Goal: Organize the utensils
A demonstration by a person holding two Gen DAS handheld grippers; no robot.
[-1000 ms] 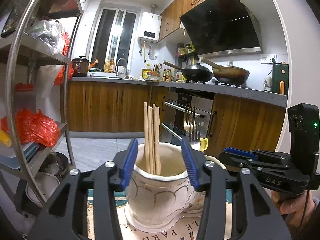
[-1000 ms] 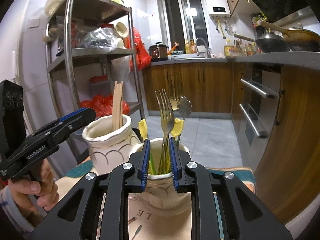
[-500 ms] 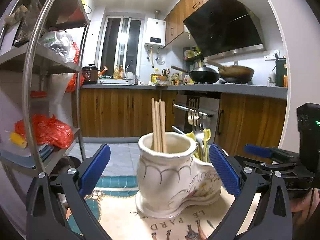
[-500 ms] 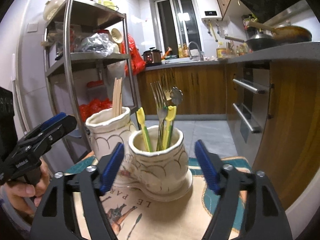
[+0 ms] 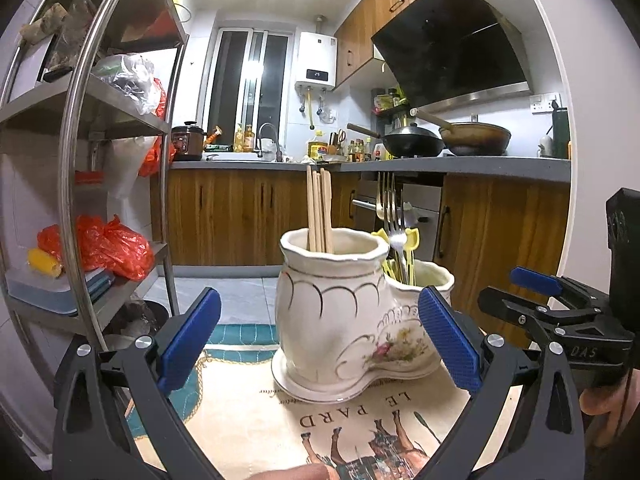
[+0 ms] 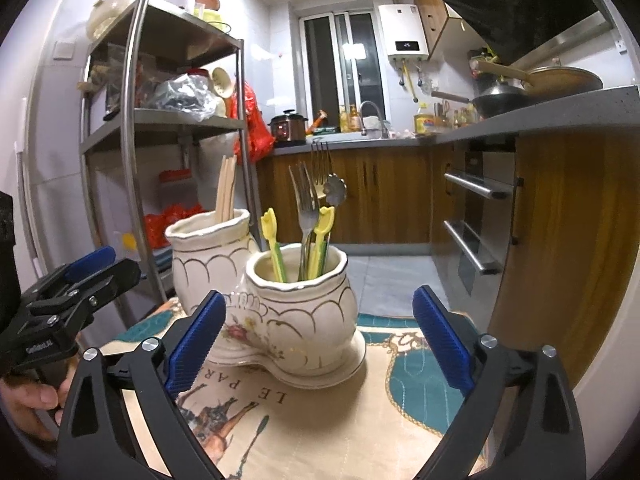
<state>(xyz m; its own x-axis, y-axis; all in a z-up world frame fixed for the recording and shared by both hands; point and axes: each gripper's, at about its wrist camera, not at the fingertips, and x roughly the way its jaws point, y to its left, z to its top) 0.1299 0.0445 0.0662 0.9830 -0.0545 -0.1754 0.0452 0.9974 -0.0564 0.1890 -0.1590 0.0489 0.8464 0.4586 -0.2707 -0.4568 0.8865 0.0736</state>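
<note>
Both the left gripper (image 5: 318,334) and right gripper (image 6: 318,342), jaws just spread wide and empty, frame the two-cup ceramic holder (image 5: 352,320) at frame centre, chopsticks (image 5: 319,210) and forks (image 6: 306,204) standing upright, each gripper nearest its own cup.

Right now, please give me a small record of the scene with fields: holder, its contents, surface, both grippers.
holder: white ceramic two-cup holder, upright
taller cup: wooden chopsticks
lower cup: forks, yellow-handled utensils
surface: printed cloth
left gripper: open, empty, jaws just opened
right gripper: open, empty, jaws just opened
</note>
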